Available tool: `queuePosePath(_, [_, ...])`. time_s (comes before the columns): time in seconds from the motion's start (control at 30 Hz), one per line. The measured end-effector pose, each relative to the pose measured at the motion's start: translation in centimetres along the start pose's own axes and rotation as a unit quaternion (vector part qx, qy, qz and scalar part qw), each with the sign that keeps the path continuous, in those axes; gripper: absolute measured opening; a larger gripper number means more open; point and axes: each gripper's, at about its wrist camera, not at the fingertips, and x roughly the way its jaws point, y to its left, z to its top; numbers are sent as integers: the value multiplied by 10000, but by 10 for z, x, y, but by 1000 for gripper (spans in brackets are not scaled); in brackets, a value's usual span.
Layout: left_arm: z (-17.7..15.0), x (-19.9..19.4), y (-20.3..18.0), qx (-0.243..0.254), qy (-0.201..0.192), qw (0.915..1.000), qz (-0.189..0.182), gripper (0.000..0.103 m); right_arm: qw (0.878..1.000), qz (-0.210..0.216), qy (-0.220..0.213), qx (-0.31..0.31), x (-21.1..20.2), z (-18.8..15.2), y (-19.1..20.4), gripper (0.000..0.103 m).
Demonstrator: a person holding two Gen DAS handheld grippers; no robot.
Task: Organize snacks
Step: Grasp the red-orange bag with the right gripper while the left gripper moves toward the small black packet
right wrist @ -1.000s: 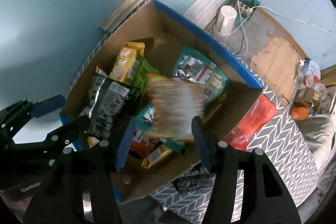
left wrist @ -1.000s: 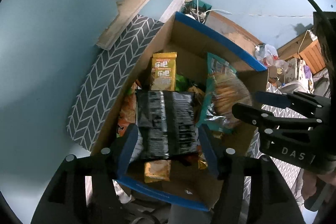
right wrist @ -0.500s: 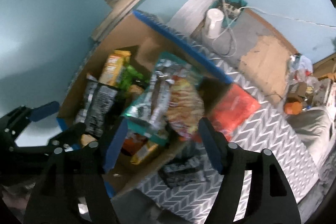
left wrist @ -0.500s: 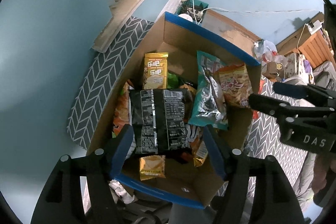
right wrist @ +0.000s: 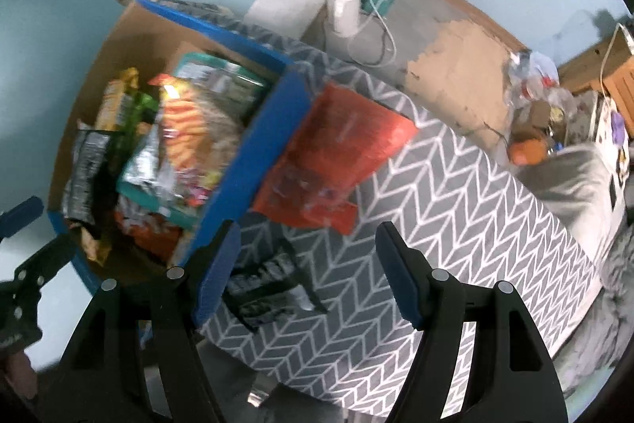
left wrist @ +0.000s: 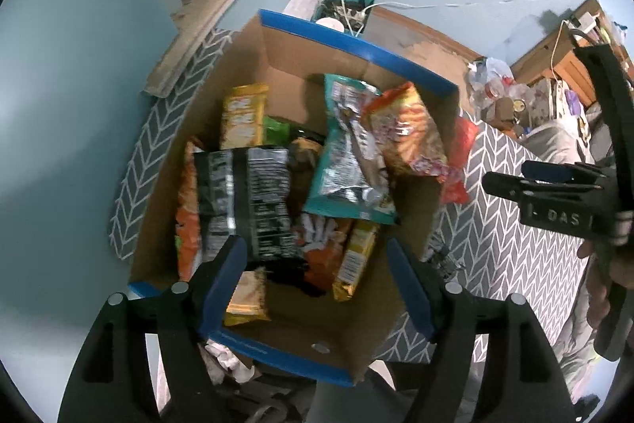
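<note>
Both grippers empty. Left gripper (left wrist: 317,284) spread wide above the near end of the blue-rimmed cardboard box (left wrist: 356,44), nothing between its pads. Right gripper (right wrist: 307,264) likewise spread wide, nothing held, poised over the grey chevron-patterned bed cover (right wrist: 455,209) just outside the box's right wall. Box stands at the wall-side end of the bed and is already filled: black crinkled foil snack bag (left wrist: 245,201) on top at the left, teal-and-silver snack bag (left wrist: 344,161) and orange striped snack bag (left wrist: 404,129) leaning at the right. Two packets are left outside: a flat red foil packet (right wrist: 337,153) touching the box's right wall, and a small black-and-white wrapped packet (right wrist: 269,284) near the bed's front edge, just beside the right gripper's left pad. Step in hand is judged to be a pickup of one of these. The black packet is best approached from above, pads closed across its short side; a flat wrapper may slip if pinched only at its edge.
</note>
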Motion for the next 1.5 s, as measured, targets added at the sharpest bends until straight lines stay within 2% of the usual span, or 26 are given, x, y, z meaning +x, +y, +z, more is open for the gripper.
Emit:
queuePosePath(0.33, [3, 14, -19, -36, 24, 10000, -2, 76, 9969, 171, 144, 751, 42, 11, -34, 72])
queuePosePath(0.77, [16, 30, -23, -21, -13, 9999, 103, 76, 9941, -200, 147, 1056, 82, 35, -29, 72])
queuePosePath(1.03, [23, 35, -20, -42, 85, 10000, 2, 76, 9915, -482, 294, 1170, 105, 44, -33, 72])
queuePosePath(1.3, [19, 30, -26, -2, 131, 9998, -132, 76, 9894, -660, 437, 1216, 113, 35, -35, 72])
queuePosePath(1.5, [9, 18, -45, 241, 96, 9993, -259, 76, 9888, -711, 538, 1200, 109, 13, -53, 72])
